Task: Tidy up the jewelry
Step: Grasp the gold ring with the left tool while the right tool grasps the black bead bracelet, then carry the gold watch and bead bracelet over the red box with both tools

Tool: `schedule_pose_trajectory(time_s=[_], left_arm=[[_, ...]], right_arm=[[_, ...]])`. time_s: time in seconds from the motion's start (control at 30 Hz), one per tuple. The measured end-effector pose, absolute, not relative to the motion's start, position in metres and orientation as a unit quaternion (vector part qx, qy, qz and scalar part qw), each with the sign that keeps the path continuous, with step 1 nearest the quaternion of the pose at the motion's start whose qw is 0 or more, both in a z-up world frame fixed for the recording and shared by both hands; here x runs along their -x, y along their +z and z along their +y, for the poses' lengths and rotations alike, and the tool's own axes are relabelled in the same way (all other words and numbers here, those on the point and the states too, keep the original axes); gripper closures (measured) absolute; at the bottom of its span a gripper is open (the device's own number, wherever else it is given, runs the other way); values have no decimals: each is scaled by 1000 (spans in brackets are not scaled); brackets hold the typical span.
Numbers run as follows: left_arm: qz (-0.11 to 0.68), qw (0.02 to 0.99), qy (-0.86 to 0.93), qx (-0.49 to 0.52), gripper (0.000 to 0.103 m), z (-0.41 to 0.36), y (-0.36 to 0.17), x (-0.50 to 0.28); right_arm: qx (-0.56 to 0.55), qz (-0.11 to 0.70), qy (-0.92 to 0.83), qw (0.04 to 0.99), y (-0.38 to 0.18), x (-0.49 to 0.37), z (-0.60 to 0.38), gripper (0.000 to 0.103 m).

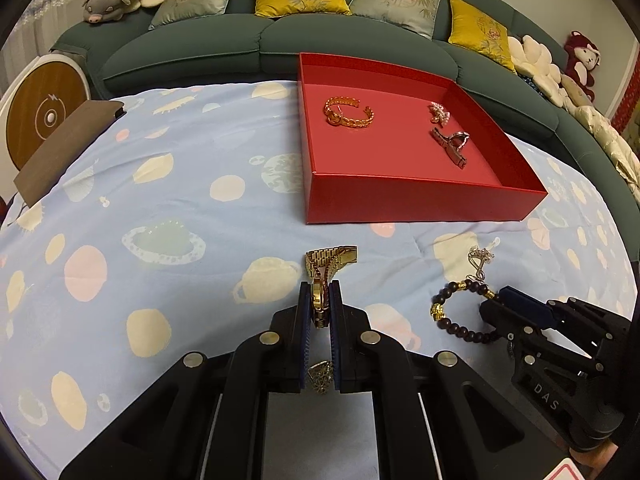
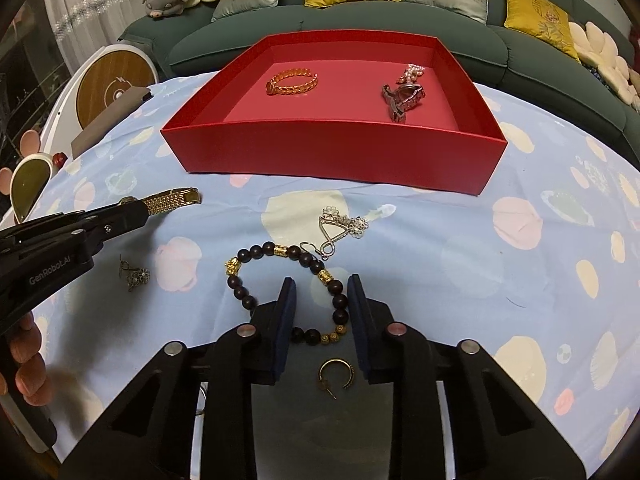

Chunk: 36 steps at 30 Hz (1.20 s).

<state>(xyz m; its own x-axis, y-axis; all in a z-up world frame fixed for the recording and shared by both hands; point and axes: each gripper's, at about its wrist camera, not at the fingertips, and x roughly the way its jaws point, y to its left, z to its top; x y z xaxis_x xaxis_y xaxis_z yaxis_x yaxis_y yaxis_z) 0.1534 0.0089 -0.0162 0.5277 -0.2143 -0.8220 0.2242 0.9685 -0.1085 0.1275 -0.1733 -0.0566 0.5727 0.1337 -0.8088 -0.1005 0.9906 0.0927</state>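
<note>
My left gripper (image 1: 320, 290) is shut on a gold watch (image 1: 331, 259), held on edge just above the planet-print cloth; from the right wrist its band (image 2: 172, 200) sticks out past the fingers. A small filigree earring (image 1: 320, 376) lies beneath it. My right gripper (image 2: 320, 290) sits low over a dark beaded bracelet (image 2: 248, 280) with gold beads. One strand runs between the fingers beside the right pad, and the left pad stands apart from it. A red box (image 1: 420, 200) holds a gold chain bangle (image 1: 348, 112), a pearl piece (image 1: 440, 112) and a dark metal watch (image 1: 452, 144).
A silver earring (image 2: 344, 226) lies beyond the bracelet and a gold hoop earring (image 2: 336, 372) under my right gripper. A brown board (image 1: 60, 148) and a round white device (image 1: 44, 108) sit at the cloth's left edge. A green sofa (image 1: 192, 48) with cushions stands behind.
</note>
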Motion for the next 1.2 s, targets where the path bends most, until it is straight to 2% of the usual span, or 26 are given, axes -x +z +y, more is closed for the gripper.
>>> schedule_pose_trajectory(time_s=[0.07, 0.13, 0.43, 1.2], left_arm=[[468, 875, -126, -6, 96, 10, -15, -152], [467, 875, -127, -9, 96, 11, -14, -151], [460, 879, -126, -14, 96, 12, -8, -145], [433, 889, -146, -11, 96, -14, 30, -120]], right_arm=[[-11, 458, 60, 887, -57, -128, -172, 92], [-11, 458, 56, 887, -56, -128, -173, 95], [-14, 444, 54, 894, -43, -123, -175, 96], [-63, 366, 55, 927, 39, -103, -191, 96]])
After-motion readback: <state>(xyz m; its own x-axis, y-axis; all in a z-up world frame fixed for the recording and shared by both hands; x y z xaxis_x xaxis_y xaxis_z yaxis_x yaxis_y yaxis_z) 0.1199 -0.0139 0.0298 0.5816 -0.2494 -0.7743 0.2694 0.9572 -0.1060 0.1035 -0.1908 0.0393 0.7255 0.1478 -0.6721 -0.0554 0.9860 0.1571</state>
